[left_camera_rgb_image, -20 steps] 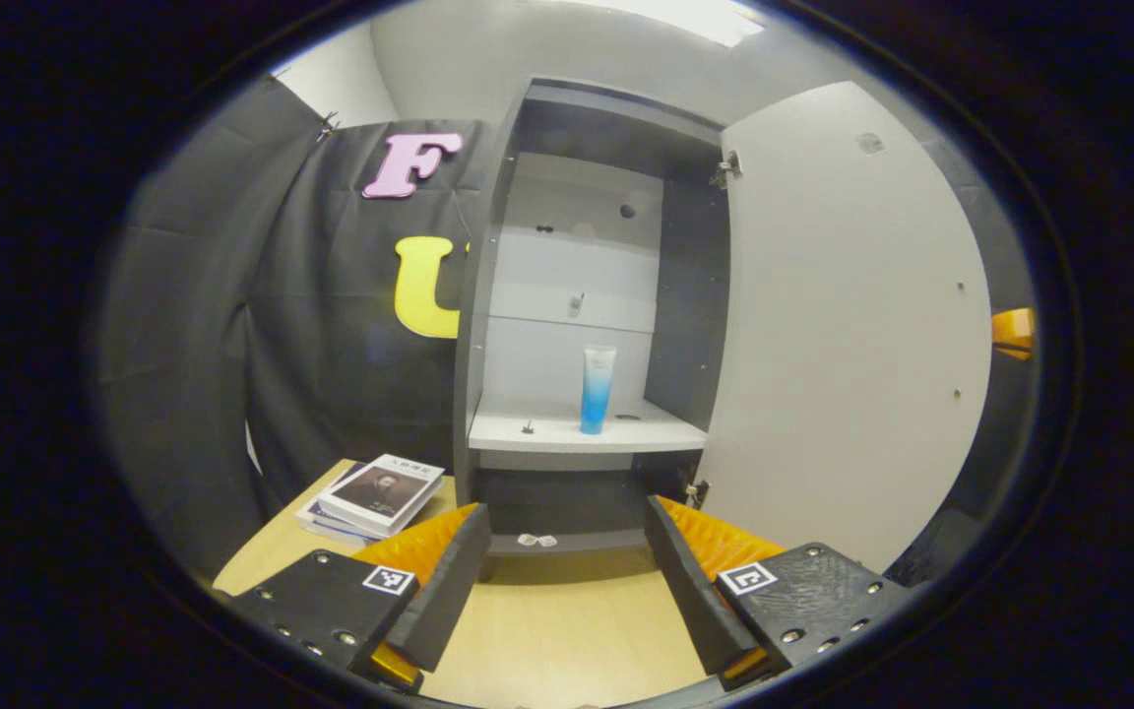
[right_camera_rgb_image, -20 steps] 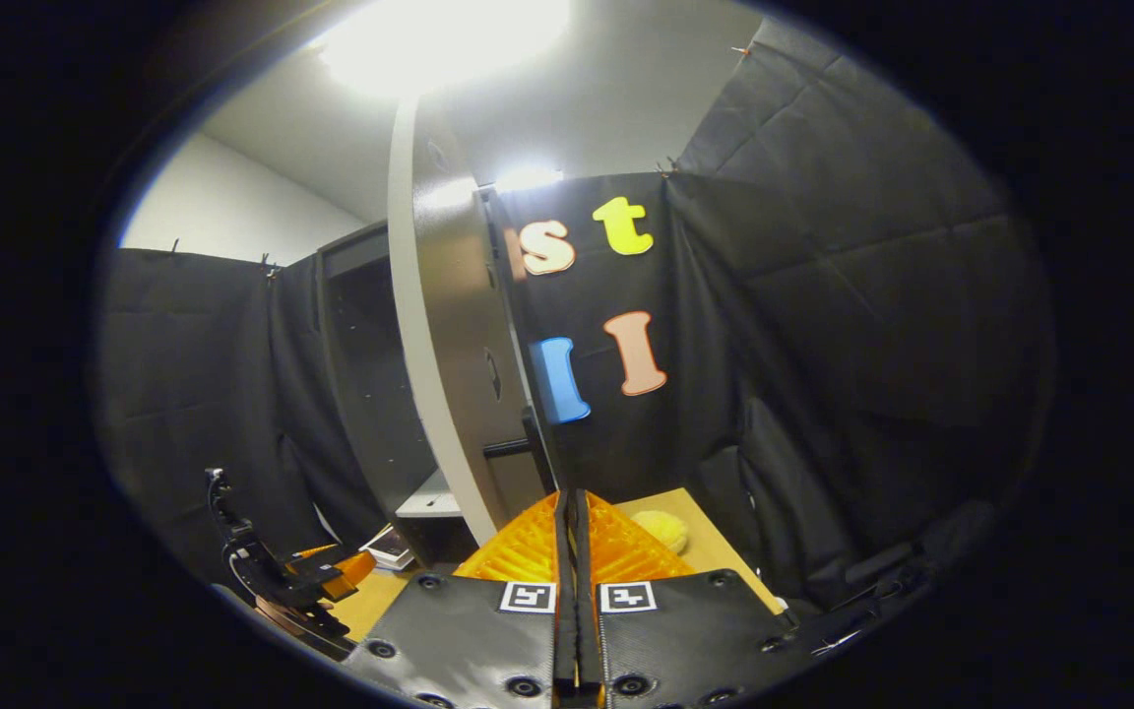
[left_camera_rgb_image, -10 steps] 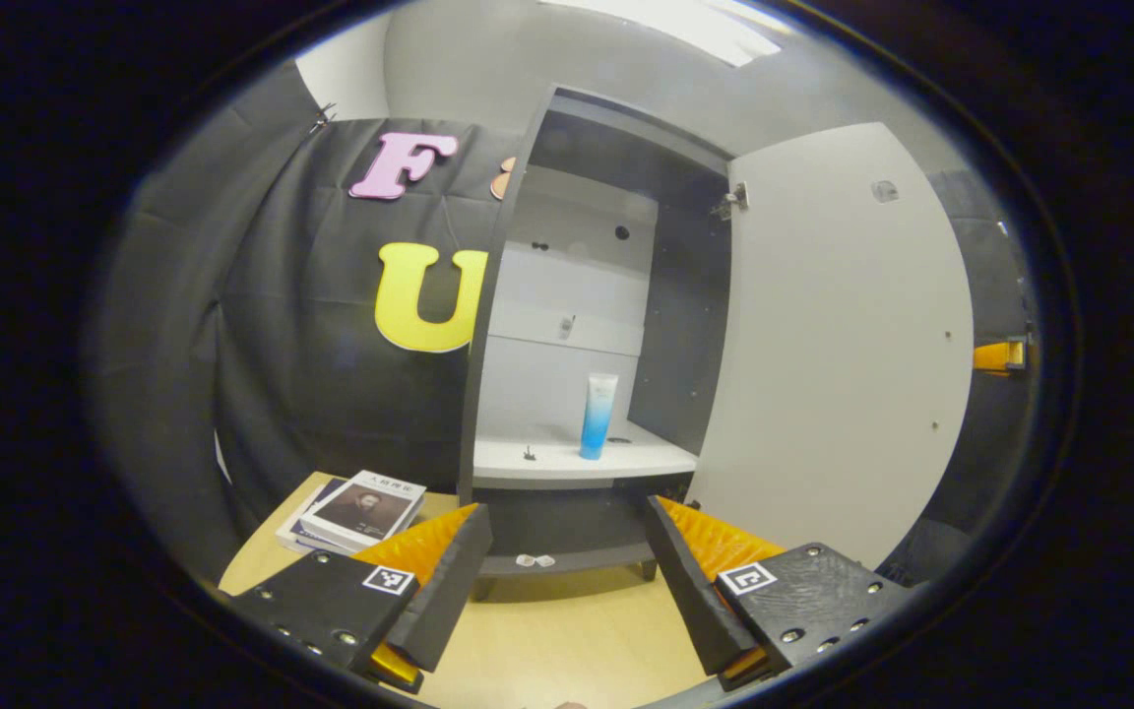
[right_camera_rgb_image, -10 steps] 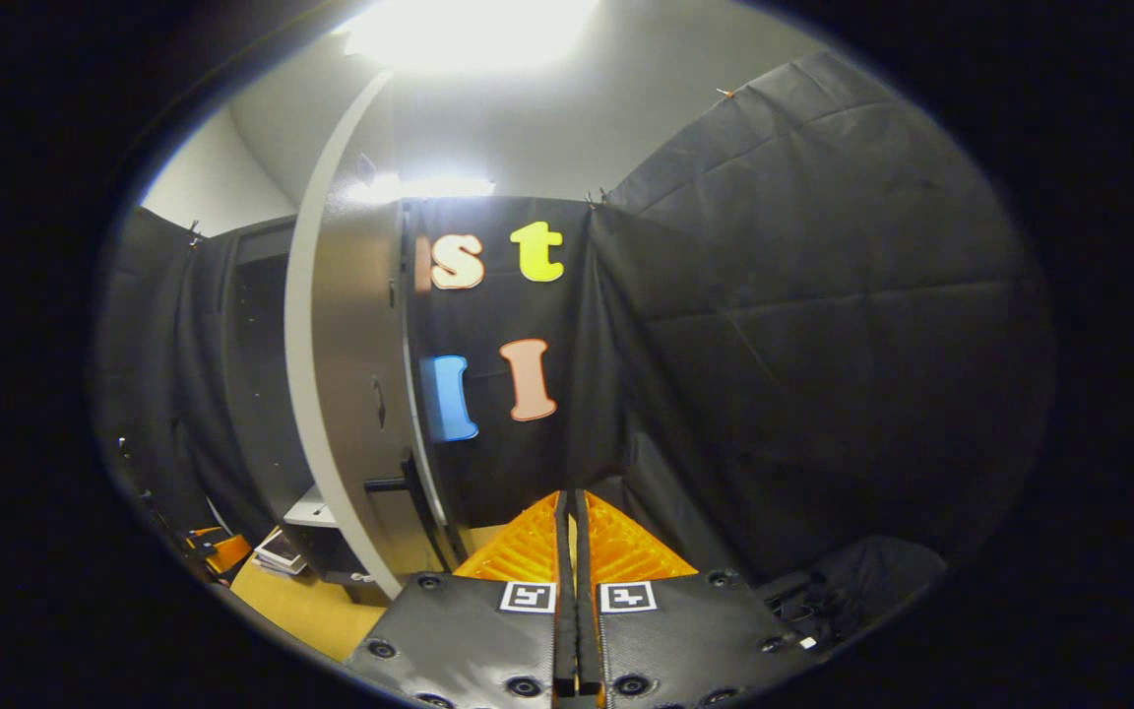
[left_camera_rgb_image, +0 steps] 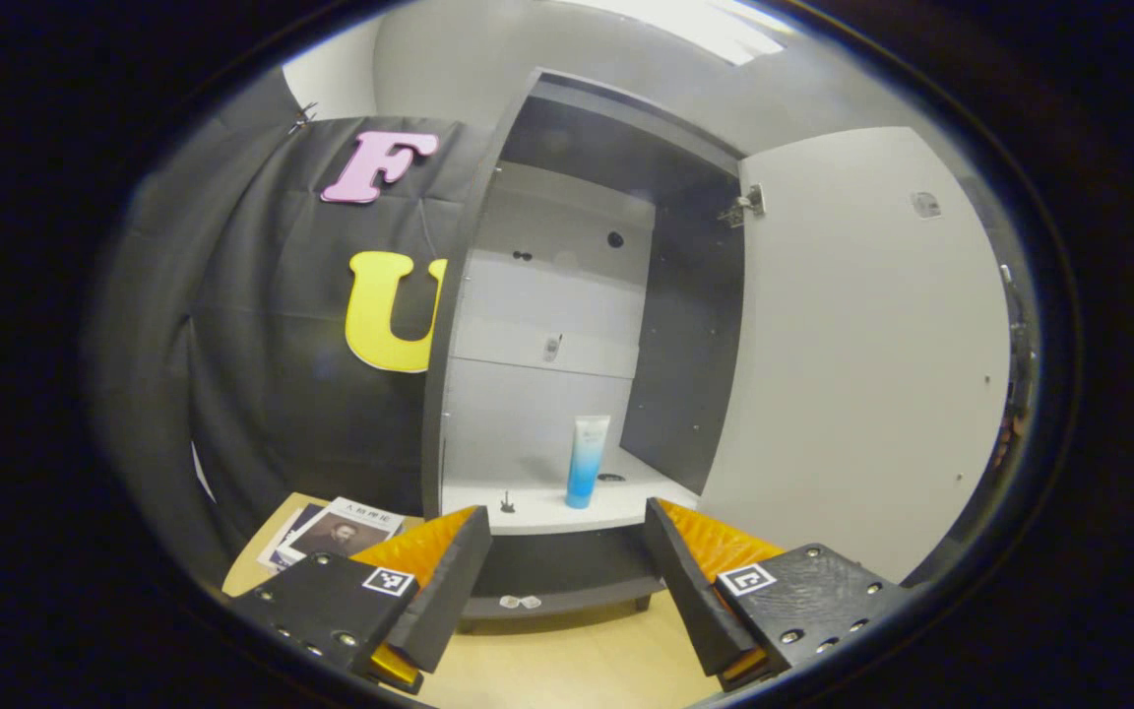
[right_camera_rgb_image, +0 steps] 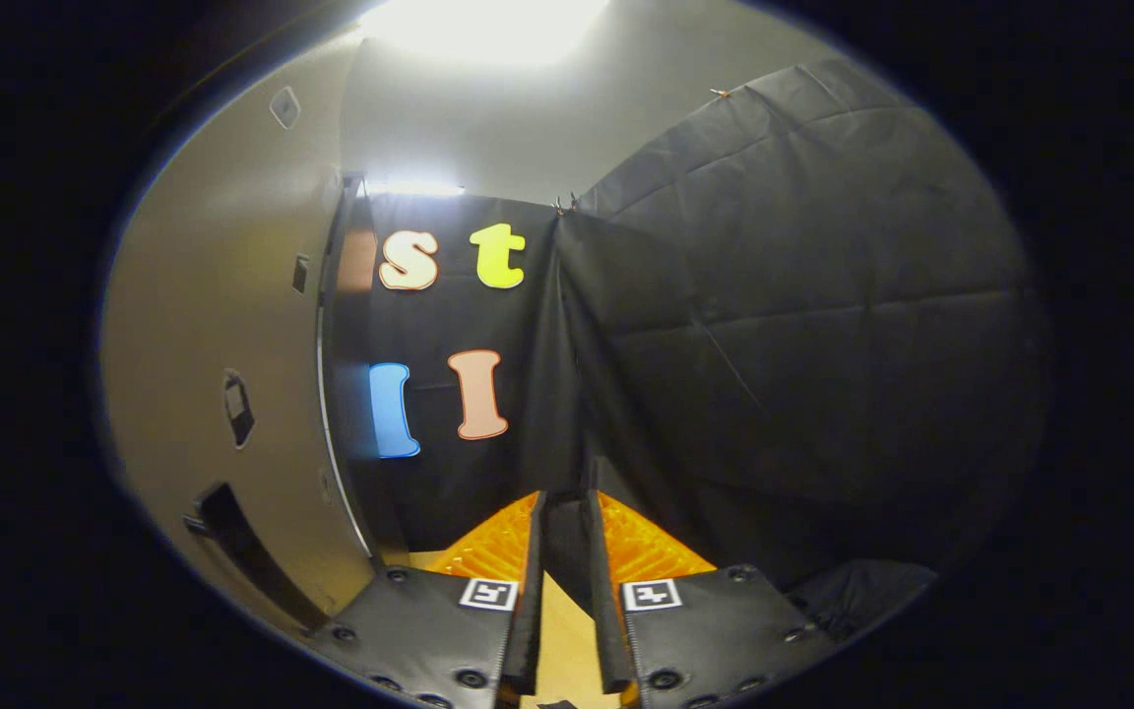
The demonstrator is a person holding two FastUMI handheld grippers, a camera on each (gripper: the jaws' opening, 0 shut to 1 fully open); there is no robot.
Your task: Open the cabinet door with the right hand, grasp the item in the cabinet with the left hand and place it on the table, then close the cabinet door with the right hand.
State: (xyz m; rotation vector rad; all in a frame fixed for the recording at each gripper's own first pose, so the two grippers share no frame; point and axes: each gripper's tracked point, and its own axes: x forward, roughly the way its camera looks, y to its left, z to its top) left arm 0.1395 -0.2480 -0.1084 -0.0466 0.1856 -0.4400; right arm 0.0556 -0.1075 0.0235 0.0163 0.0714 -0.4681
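The cabinet point(left_camera_rgb_image: 473, 325) stands open, its pale door point(left_camera_rgb_image: 862, 374) swung out to the right. A blue-and-white tube point(left_camera_rgb_image: 587, 461) stands upright on the white shelf point(left_camera_rgb_image: 616, 507) inside. My left gripper point(left_camera_rgb_image: 562, 571) is open, low in front of the shelf and short of the tube, with nothing between its fingers. In the right gripper view the door's outer face point(right_camera_rgb_image: 213, 374) with its dark handle point(right_camera_rgb_image: 242, 556) lies close at the left. My right gripper point(right_camera_rgb_image: 564, 522) is beside the door, fingers slightly apart and holding nothing.
A stack of books point(left_camera_rgb_image: 331, 537) lies on the wooden table point(left_camera_rgb_image: 567, 660) left of the cabinet. A small dark piece point(left_camera_rgb_image: 506, 504) sits on the shelf, and two small clear bits point(left_camera_rgb_image: 520, 601) lie on the lower shelf. Black cloth walls surround the booth.
The left gripper has come closer to the cabinet, and the shelf now sits lower in its view. The right gripper has turned away from the door's edge, and its fingers have parted a little.
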